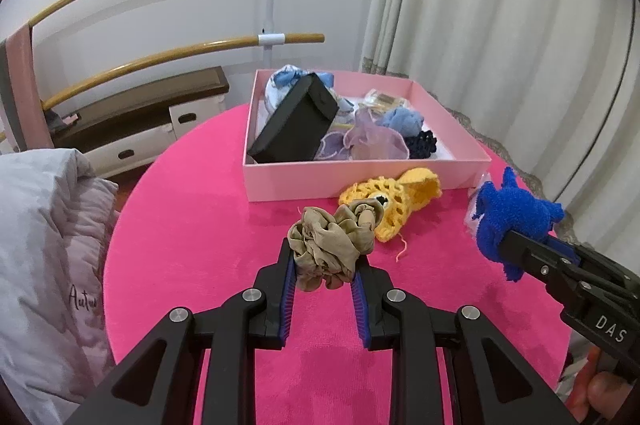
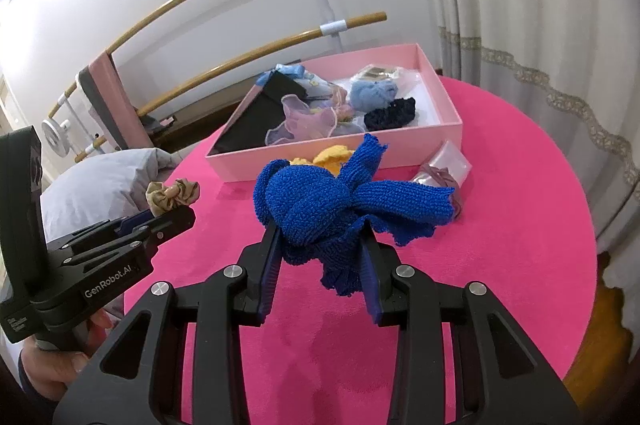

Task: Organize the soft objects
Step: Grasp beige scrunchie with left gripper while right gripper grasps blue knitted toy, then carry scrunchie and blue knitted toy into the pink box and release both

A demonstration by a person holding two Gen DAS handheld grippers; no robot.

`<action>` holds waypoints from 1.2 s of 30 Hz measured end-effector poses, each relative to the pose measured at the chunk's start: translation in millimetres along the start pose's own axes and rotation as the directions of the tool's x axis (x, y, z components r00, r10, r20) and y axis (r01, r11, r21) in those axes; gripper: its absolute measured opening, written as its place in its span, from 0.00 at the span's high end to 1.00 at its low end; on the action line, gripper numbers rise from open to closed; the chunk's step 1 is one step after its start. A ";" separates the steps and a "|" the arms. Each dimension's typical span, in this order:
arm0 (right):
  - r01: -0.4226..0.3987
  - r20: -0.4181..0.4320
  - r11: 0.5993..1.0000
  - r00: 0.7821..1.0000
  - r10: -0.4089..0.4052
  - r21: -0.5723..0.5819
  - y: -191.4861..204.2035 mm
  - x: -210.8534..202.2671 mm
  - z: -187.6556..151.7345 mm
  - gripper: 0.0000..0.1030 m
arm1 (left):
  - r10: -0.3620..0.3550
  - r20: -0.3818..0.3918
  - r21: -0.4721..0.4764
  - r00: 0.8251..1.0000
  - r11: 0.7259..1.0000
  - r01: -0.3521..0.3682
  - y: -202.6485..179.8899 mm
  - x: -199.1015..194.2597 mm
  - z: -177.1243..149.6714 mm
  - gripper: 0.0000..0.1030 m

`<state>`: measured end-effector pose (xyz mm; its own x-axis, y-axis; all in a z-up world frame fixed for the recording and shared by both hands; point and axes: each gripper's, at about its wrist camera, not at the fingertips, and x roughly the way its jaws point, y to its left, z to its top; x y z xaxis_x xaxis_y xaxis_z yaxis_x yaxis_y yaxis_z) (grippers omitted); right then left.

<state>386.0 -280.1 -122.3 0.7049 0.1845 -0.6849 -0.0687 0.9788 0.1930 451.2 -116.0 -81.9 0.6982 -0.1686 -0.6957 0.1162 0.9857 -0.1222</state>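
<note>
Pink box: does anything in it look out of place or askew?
Yes. The black case in the pink box leans tilted against the left wall, a stiff thing among soft scrunchies.

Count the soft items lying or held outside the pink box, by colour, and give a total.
Beige: 1, scrunchie in left hand-held gripper
Blue: 1, knit piece in right hand-held gripper
Yellow: 1, crochet piece
Mauve: 1, bagged scrunchie
Total: 4

Beige scrunchie (image 1: 332,245): satiny, sheened cloth. Blue knit piece (image 2: 320,209): coarse, matt yarn. Tabletop cover (image 1: 192,245): pink, matt plush. Box (image 1: 360,177): smooth matt card.
</note>
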 end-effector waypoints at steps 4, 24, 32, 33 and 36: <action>0.000 0.019 1.000 1.000 0.000 -0.008 2.7 -8.3 3.9 0.68 | 0.002 0.016 0.005 1.000 1.000 -0.003 -0.1 -11.6 2.3 0.79; 0.008 0.136 0.999 0.991 0.000 -0.053 -11.7 -8.6 107.6 0.68 | -0.067 0.107 0.002 0.992 0.998 0.067 5.1 0.8 103.4 0.79; -0.022 0.108 1.000 0.994 0.025 -0.022 -29.7 33.8 166.4 0.68 | -0.111 0.090 -0.016 0.990 0.994 0.113 2.8 50.0 170.0 0.79; -0.033 0.100 0.999 0.994 0.034 -0.015 -32.4 40.5 172.6 0.67 | -0.114 0.083 -0.018 0.990 0.993 0.116 2.5 59.0 177.7 0.79; -0.033 0.079 0.999 0.996 0.033 -0.002 -40.1 61.0 188.3 0.67 | -0.110 0.071 -0.027 0.991 0.993 0.113 2.7 82.1 195.1 0.79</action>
<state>564.7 -324.8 -39.5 0.7556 0.2095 -0.6206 -0.0934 0.9722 0.2145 646.6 -126.3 -1.2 0.7293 -0.2756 -0.6262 0.1746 0.9599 -0.2191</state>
